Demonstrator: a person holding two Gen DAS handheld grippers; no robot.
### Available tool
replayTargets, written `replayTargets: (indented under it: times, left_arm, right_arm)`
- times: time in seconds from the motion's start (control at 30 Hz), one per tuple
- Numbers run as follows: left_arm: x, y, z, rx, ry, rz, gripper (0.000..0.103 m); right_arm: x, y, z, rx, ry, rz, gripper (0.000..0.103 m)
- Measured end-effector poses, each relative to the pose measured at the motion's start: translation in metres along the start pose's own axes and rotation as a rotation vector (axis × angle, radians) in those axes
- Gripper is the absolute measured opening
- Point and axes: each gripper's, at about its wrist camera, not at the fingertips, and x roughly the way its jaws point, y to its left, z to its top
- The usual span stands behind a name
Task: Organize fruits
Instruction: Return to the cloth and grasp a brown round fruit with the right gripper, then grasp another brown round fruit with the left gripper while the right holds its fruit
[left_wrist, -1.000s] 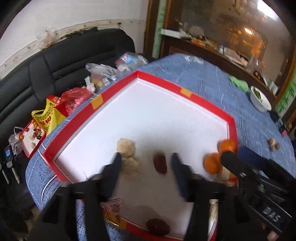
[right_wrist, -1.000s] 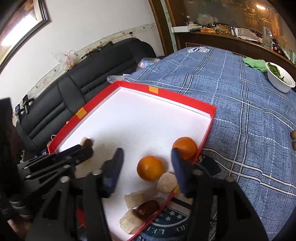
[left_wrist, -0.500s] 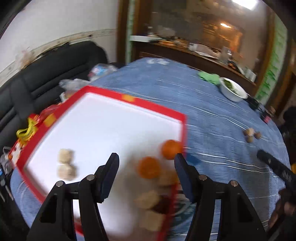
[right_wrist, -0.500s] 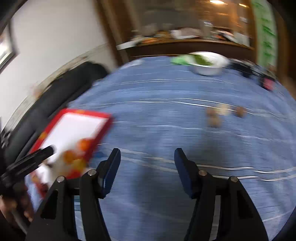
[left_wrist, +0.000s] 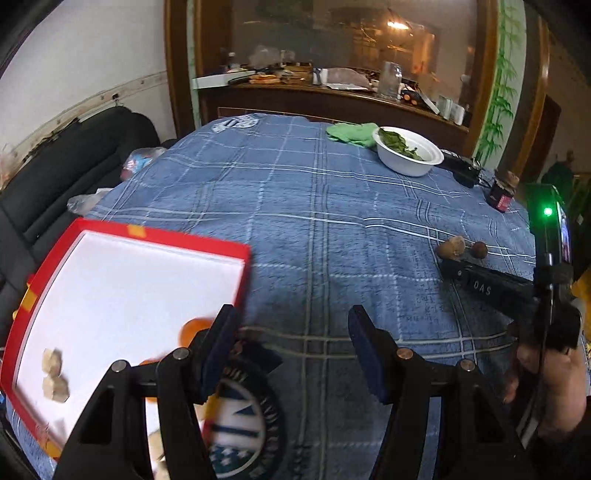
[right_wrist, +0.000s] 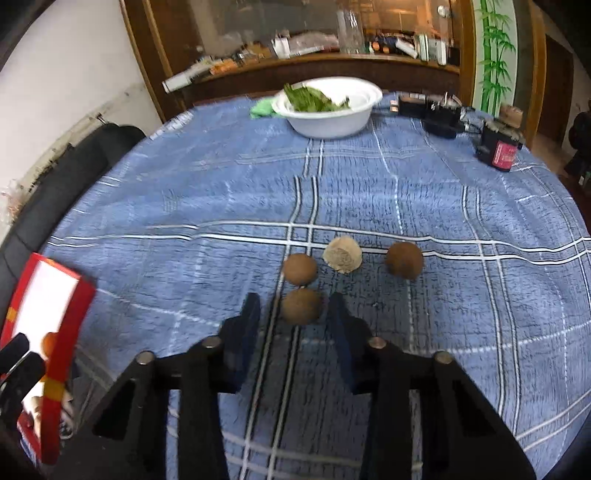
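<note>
My right gripper (right_wrist: 293, 314) is open, its fingers on either side of a round brown fruit (right_wrist: 301, 306) on the blue checked cloth. Two more brown fruits (right_wrist: 300, 268) (right_wrist: 404, 260) and a pale beige one (right_wrist: 342, 254) lie just beyond. My left gripper (left_wrist: 291, 332) is open and empty above the cloth, right of the red-rimmed white tray (left_wrist: 162, 238). The tray holds an orange (left_wrist: 192, 332), partly hidden by my left finger, and two beige lumps (left_wrist: 53, 374). The right gripper's arm (left_wrist: 491, 288) shows in the left wrist view beside two of the fruits (left_wrist: 452, 247).
A white bowl of green leaves (right_wrist: 328, 105) and a green cloth (left_wrist: 351, 133) are at the far side. A dark jar with a red label (right_wrist: 498, 146) and black gadgets (right_wrist: 436, 114) lie far right. A black sofa (left_wrist: 55, 166) is left of the table.
Both grippers swung right, away from the tray. The right gripper came down around a brown fruit on the cloth. The left gripper now hovers past the tray's right edge.
</note>
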Motion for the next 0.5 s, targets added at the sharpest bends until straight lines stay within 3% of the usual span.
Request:
replayTargets:
  times: [0.5]
  left_arm:
    - [0.073,-0.143,0.039,0.201,0.008,-0.163,0.062]
  right_arm:
    - [-0.060,-0.069,-0.017,0.167,-0.160,0.009,0.024]
